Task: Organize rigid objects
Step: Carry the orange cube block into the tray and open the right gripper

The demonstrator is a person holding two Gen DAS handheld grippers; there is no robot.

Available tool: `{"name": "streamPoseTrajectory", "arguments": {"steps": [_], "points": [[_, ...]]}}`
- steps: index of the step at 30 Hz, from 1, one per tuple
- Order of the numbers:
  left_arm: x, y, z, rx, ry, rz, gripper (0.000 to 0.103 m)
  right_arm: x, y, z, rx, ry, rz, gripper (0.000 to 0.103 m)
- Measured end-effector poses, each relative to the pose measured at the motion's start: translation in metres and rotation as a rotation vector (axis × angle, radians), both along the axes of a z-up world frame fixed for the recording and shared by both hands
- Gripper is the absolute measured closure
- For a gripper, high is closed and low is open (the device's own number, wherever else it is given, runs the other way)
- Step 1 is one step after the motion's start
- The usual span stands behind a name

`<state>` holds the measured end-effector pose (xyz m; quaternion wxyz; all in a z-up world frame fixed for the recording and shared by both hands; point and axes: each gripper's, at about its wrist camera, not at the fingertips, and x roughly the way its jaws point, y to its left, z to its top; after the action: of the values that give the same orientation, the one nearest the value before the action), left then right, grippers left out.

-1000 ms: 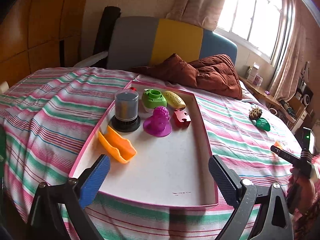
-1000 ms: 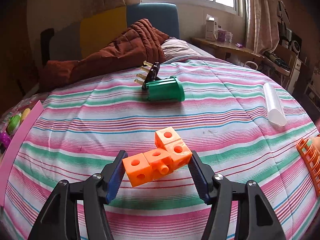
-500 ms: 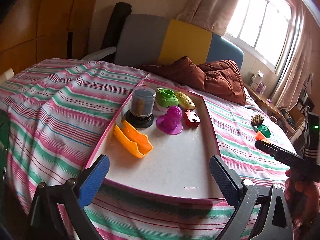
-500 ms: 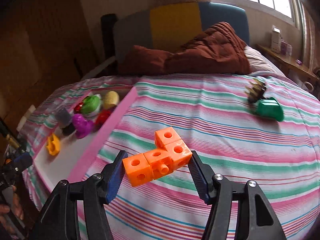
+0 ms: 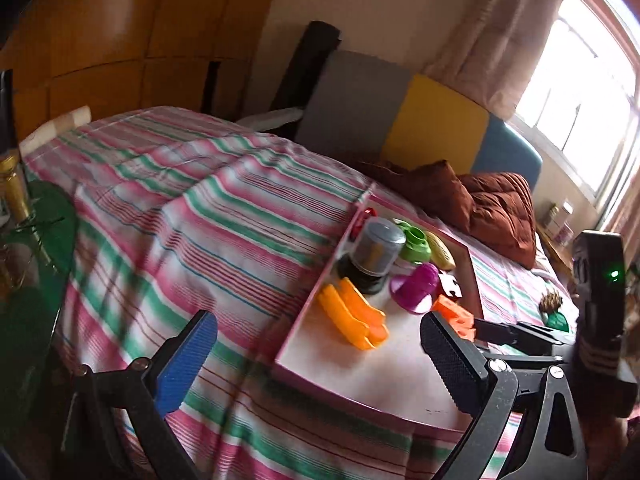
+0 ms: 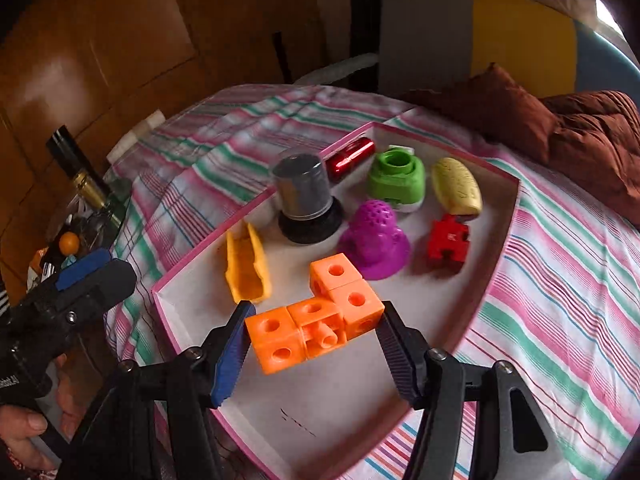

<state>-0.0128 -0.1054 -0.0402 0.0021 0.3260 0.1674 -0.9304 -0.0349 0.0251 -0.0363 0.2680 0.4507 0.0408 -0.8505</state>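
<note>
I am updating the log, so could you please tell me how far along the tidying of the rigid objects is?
Done: the pink-rimmed white tray already holds several toys, among them the purple plastic cone and red puzzle-piece block. In hand: the right gripper holds the orange linked-cube block above the tray. Left: releasing it, then fetching the green plastic piece lying on the striped bedspread. The left gripper is open.

My left wrist camera sits low at the near left corner of the pink-rimmed tray (image 5: pixel 304 312), facing across the striped bedspread (image 5: pixel 192 220) toward the window (image 5: pixel 592 92); the tray lies past my right jaw. My right wrist camera looks down from close above the tray (image 6: pixel 496 256), its white floor straight ahead between the jaws. Both views share the tray and the headboard (image 5: pixel 436 128) (image 6: pixel 520 40).
</note>
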Motion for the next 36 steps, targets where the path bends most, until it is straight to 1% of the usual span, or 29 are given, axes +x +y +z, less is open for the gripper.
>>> {"name": "streamPoseTrajectory", "arguments": {"steps": [2,4,6,9,11,14,19,24,28,32,36], "points": [[-0.001,-0.007,-0.001,0.011,-0.006,0.017,0.001,-0.008,-0.013,-0.005,0.022,-0.021,0.058,0.041],[-0.001,-0.011,-0.001,0.024,-0.012,0.032,0.001,-0.017,-0.024,-0.009,0.071,-0.011,0.094,0.041],[-0.001,-0.013,-0.002,0.031,-0.017,0.035,0.001,-0.025,-0.032,-0.012,0.104,-0.012,0.129,0.041],[0.0,-0.013,-0.003,0.03,-0.014,0.03,0.001,-0.031,-0.037,-0.014,0.14,0.015,0.176,0.04],[0.0,-0.01,-0.003,0.022,-0.015,0.024,0.001,-0.031,-0.038,-0.013,0.18,0.044,0.181,0.04],[0.0,-0.008,-0.004,0.021,-0.016,0.018,0.001,-0.026,-0.032,-0.006,0.18,0.074,0.177,0.04],[0.001,-0.005,-0.004,0.019,-0.018,0.013,0.001,-0.006,-0.012,0.007,0.098,0.104,0.113,0.04],[0.001,0.001,-0.004,0.027,-0.018,-0.025,0.001,0.008,0.017,0.014,-0.005,0.071,0.011,0.04],[0.002,0.012,-0.003,0.033,-0.009,-0.088,0.001,0.018,0.039,0.015,-0.028,0.05,-0.073,0.04],[0.002,0.028,-0.003,0.02,-0.014,-0.161,0.0,0.021,0.061,0.012,-0.031,0.033,-0.16,0.04],[0.002,0.044,-0.004,-0.001,-0.03,-0.23,0.0,0.026,0.086,0.004,0.004,0.03,-0.289,0.04]]}}
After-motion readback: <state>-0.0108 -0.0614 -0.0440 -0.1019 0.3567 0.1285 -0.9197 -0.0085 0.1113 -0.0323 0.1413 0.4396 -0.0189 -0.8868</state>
